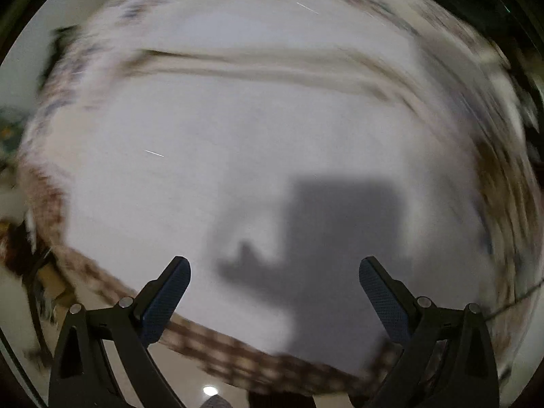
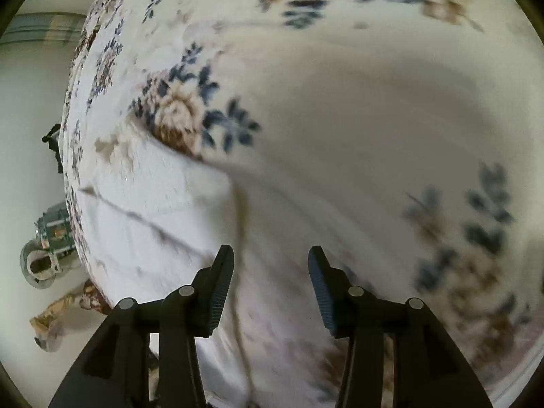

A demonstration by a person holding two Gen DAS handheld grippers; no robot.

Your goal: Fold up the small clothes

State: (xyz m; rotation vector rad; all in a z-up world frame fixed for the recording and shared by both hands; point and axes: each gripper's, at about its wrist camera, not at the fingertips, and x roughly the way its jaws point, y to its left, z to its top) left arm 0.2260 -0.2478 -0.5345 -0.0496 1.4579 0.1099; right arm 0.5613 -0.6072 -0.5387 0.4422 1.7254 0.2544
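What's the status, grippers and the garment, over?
Left gripper open, empty, over white cloth. Right gripper open, nothing pinched, above white garment on floral spread. Nothing obstructing; views blurred.

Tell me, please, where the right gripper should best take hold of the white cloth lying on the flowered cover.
Probably the white cloth is best taken at its raised folded edge, just ahead of the open right gripper. Come from above, one of the fingers on each side: there the fabric stands up from the flowered cover.
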